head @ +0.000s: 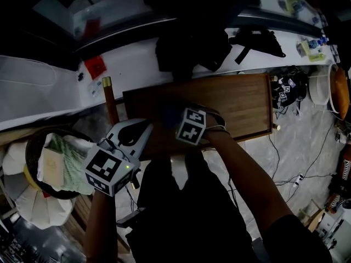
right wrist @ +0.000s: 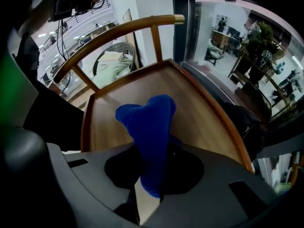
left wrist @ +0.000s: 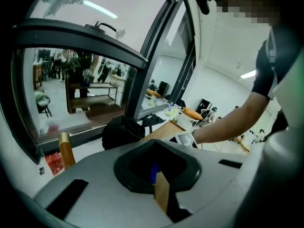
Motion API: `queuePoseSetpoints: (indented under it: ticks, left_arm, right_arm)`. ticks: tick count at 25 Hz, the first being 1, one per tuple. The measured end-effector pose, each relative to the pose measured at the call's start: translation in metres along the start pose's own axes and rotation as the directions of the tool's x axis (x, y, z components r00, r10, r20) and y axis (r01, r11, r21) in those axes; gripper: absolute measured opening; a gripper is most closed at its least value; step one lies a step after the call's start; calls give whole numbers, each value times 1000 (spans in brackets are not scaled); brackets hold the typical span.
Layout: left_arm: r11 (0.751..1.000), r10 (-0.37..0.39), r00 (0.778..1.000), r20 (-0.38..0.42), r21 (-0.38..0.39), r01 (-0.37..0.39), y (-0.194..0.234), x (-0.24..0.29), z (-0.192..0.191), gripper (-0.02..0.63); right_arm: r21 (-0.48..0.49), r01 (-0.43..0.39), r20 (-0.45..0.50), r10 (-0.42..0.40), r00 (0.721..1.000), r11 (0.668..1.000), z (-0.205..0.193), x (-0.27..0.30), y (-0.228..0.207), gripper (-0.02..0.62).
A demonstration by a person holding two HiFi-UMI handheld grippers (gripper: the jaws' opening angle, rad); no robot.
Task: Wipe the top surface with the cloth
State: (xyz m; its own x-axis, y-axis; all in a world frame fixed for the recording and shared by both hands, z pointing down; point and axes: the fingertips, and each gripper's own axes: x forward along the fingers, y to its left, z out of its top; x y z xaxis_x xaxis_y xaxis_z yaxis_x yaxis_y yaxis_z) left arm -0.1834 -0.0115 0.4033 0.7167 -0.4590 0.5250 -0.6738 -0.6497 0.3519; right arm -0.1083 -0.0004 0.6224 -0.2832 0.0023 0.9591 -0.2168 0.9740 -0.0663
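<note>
The cloth (right wrist: 147,122) is sitting clenched in the right hand-held gripper (right wrist: 149,179). It is bunched into a blue wad that is standing up over the wooden surface (right wrist: 199,113) instead of lying spread on it.

At the left, the left hand-held gripper (head: 141,131) is hanging just off the surface's near-left corner, close to the gold-tipped post (head: 106,83). Its jaws are looking drawn together and are grasping nothing I can name. A broad sweep toward that side could, I judge, be knocking one tool against the other or against the post.

In the middle, the wad itself is making the main risk. With so little fabric offered, the pass could be cleaning only a narrow stripe. If the tool is pressed low, the jaw tips could be scraping the wood. Drag on the wood could also be tugging the cloth out of the pinch.

Toward the right, the far end of the surface is lying well away from the cloth. That stretch is likely to be missed unless the arm is reaching across.

The head view is very dim, and the marker cube (head: 191,126) and the hand are covering the cloth there. I cannot tell whether the cloth is touching the wood. Dark clothing is hiding the near edge of the surface. A thin blue sliver in the left tool's recess is too small to identify.
</note>
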Motion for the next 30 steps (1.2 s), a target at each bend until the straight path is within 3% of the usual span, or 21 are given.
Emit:
queuePoseSetpoints:
  ticks: [15, 30]
  left_arm:
    - [1000, -22, 1000, 10, 16, 22, -52, 2, -5, 10]
    - [1000, 7, 1000, 9, -8, -7, -67, 5, -8, 11]
  right_arm:
    - [-14, -85, -38, 84, 996, 996, -49, -7, 86, 89]
    - [20, -217, -75, 218, 973, 976, -65, -10, 112, 89]
